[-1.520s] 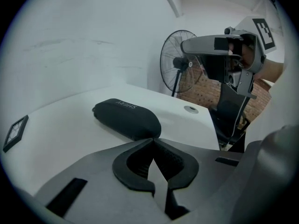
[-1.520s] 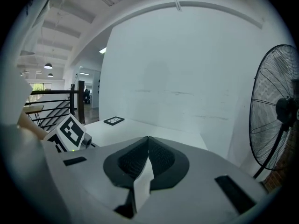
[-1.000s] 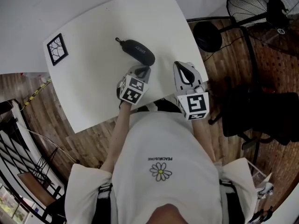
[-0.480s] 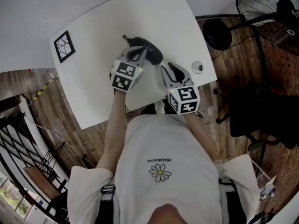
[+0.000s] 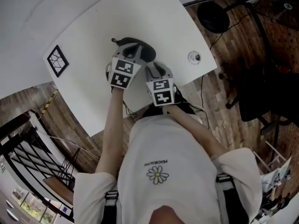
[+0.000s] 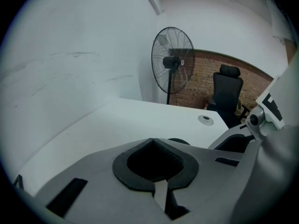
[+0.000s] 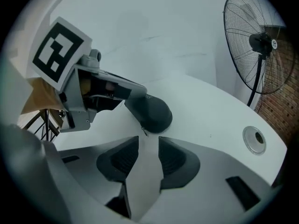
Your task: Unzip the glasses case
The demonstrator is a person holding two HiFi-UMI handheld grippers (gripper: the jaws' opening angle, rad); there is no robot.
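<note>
The fingers (image 7: 175, 155) of my right gripper (image 7: 149, 143) are standing apart, having just been opening, with nothing between them. Just ahead of their gap the small zipper pull (image 7: 144, 132) is hanging off the near end of the dark oval glasses case (image 7: 152, 113), which is lying on the white counter (image 5: 154, 17). My left gripper (image 6: 153, 141) is closed on nothing and seems to be leaning on the case's far end. I am judging the case light, stiff-shelled and apt to slide, so the pull is where I am aiming to pinch.
</note>
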